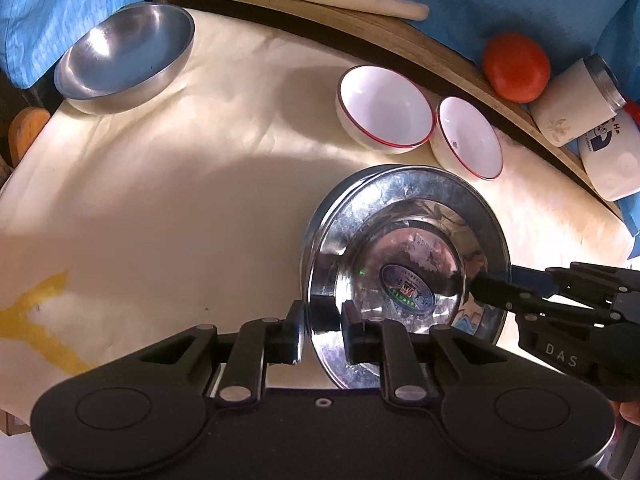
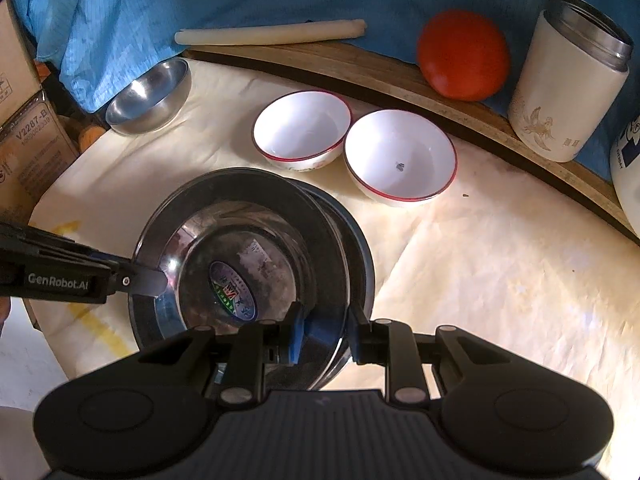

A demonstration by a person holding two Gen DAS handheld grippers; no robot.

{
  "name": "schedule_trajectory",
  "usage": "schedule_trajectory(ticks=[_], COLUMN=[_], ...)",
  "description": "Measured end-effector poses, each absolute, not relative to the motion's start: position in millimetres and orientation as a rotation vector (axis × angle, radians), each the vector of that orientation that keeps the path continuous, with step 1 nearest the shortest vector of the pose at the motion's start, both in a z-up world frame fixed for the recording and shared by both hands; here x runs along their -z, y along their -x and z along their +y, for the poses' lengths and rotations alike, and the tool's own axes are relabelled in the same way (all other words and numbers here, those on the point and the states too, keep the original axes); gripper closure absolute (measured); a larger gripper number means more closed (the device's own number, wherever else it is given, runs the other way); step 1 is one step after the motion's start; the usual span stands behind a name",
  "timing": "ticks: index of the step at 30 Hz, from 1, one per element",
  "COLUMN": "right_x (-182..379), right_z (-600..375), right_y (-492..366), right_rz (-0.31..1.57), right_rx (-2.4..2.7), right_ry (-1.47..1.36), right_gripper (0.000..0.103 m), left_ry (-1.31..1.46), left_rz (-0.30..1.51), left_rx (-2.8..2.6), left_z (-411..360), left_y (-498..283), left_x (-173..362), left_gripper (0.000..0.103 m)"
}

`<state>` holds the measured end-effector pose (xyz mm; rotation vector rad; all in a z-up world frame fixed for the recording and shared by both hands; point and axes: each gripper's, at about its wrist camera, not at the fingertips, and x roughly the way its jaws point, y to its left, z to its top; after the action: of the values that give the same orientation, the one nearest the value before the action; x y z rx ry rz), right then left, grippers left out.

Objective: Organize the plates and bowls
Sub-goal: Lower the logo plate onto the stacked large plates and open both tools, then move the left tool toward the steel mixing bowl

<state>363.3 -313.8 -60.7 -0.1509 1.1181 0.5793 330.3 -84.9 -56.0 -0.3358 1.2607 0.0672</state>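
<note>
A shiny steel plate [image 1: 404,240] with an oval sticker lies on a second steel plate on the cream cloth; it also shows in the right wrist view [image 2: 248,240]. My left gripper [image 1: 322,330] is shut on its left rim. My right gripper [image 2: 324,334] is shut on its near right rim, and shows at the right in the left wrist view [image 1: 492,290]. Two white red-rimmed bowls [image 1: 384,110] [image 1: 468,138] stand behind, also in the right wrist view [image 2: 302,130] [image 2: 400,156]. A steel bowl [image 1: 124,58] [image 2: 150,96] sits far left.
A cream rolling pin [image 2: 272,34] and a wooden board [image 2: 360,72] lie at the back against blue cloth. A red tomato [image 2: 462,54], a white steel-rimmed jar [image 2: 568,88] and a white bottle [image 1: 610,156] stand at the right. Cardboard boxes [image 2: 28,144] are at the left.
</note>
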Motion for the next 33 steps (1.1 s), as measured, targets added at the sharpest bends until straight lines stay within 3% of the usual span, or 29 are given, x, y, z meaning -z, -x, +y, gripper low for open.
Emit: schedule_trajectory(ticks=[14, 28, 33], right_x=[62, 57, 54], right_z=[-313, -314, -314], right_y=[-360, -355, -353], right_rz=[1.104, 1.072, 1.045], right_rx=[-0.551, -0.533, -0.519], right_ry=[0.120, 0.089, 0.085], right_gripper=[0.073, 0.063, 0.054], left_ry=[0.298, 0.331, 0.350], left_rz=[1.250, 1.228, 1.193], left_rx=[-0.060, -0.055, -0.070], left_z=[-89, -85, -78], left_y=[-330, -327, -324], left_x=[56, 58, 53], left_gripper=[0.083, 0.081, 0.064])
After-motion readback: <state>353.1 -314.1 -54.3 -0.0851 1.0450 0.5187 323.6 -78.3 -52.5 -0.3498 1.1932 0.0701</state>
